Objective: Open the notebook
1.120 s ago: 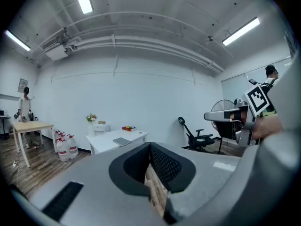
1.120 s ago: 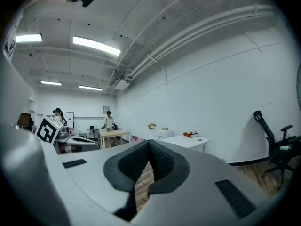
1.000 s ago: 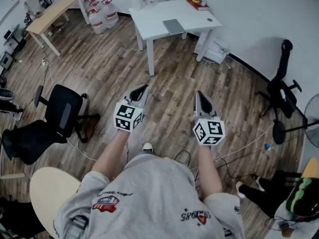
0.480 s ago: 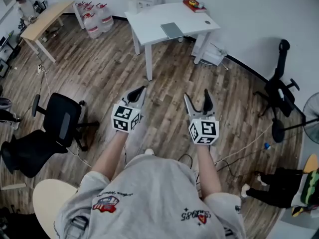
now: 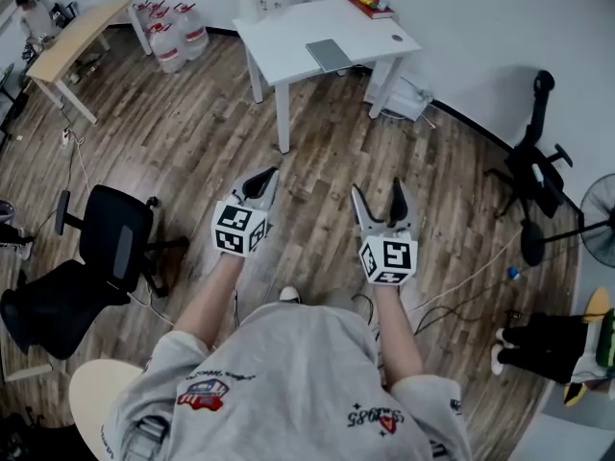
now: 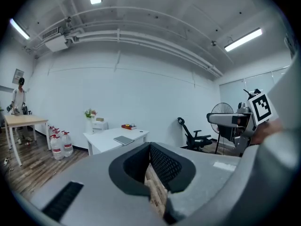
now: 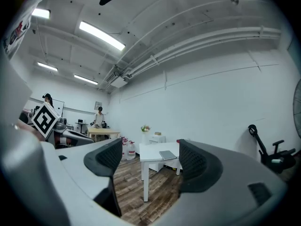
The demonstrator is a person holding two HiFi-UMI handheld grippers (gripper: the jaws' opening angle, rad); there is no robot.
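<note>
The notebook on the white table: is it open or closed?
Closed. The notebook lies flat on the white table as one grey cover, with no pages showing.

The notebook [image 5: 330,55], thin and grey, lies closed and flat on the white tabletop [image 5: 288,29], close to its near edge.
</note>
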